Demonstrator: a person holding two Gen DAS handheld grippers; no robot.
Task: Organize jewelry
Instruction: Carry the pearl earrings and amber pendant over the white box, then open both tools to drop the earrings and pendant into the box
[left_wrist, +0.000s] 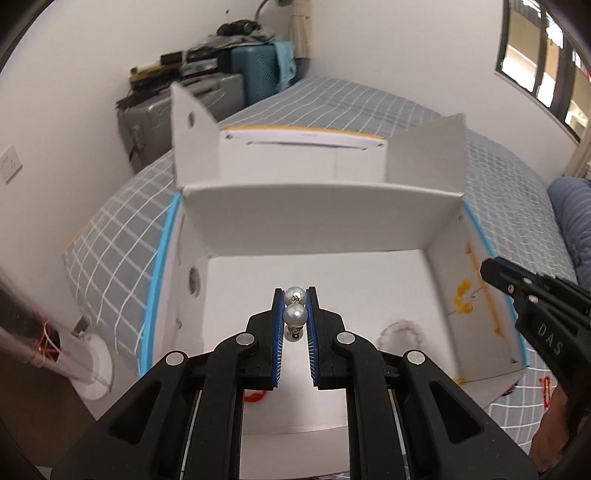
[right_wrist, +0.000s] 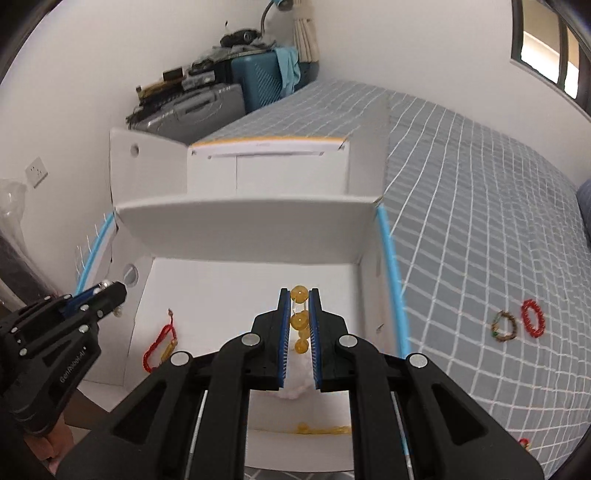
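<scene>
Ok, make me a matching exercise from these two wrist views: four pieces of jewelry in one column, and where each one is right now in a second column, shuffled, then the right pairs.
Column one
1. pearl beads
2. amber beads
3. red cord bracelet
4. red bead bracelet

Column two
A. lying on the checked bedspread, outside the box
B. clamped in the left claw
C. lying on the floor of the white box
D. clamped in the right claw

Pairs: 1-B, 2-D, 3-C, 4-A
</scene>
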